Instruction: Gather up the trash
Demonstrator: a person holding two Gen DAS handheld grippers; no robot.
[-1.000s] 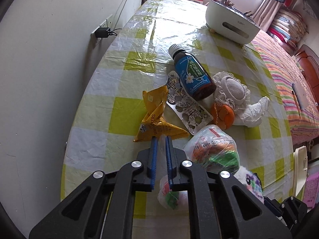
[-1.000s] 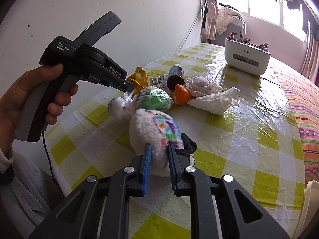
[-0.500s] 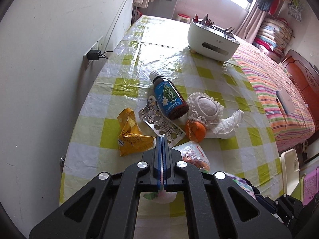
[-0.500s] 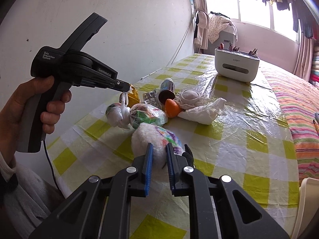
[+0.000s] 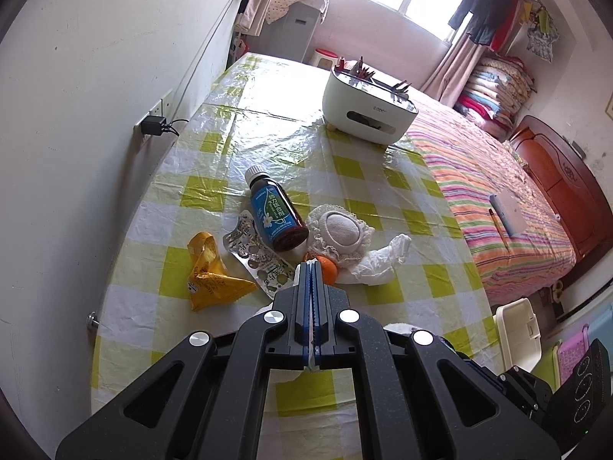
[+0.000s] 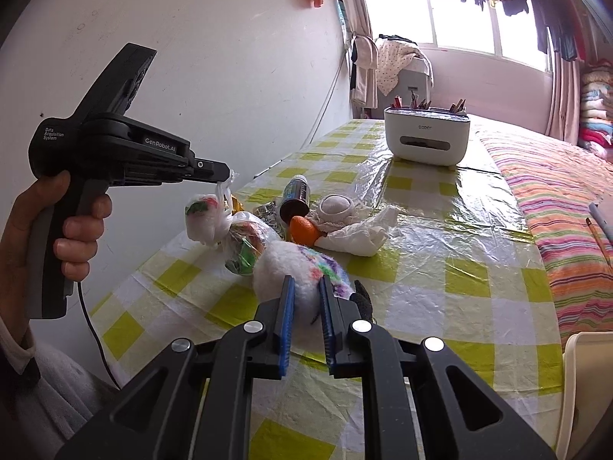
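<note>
The knotted plastic bag (image 6: 207, 218) is held clamped in the left gripper (image 6: 226, 174) jaws; right gripper (image 6: 306, 295) jaws are set apart around the plush toy (image 6: 299, 272).

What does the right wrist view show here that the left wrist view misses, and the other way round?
Only the right wrist view shows the left gripper pinching the knotted plastic bag off the table, and the fluffy toy between the right gripper fingers. Only the left wrist view shows the yellow wrapper in full and the wall charger. Both show the medicine bottle, orange and white organizer box.
</note>
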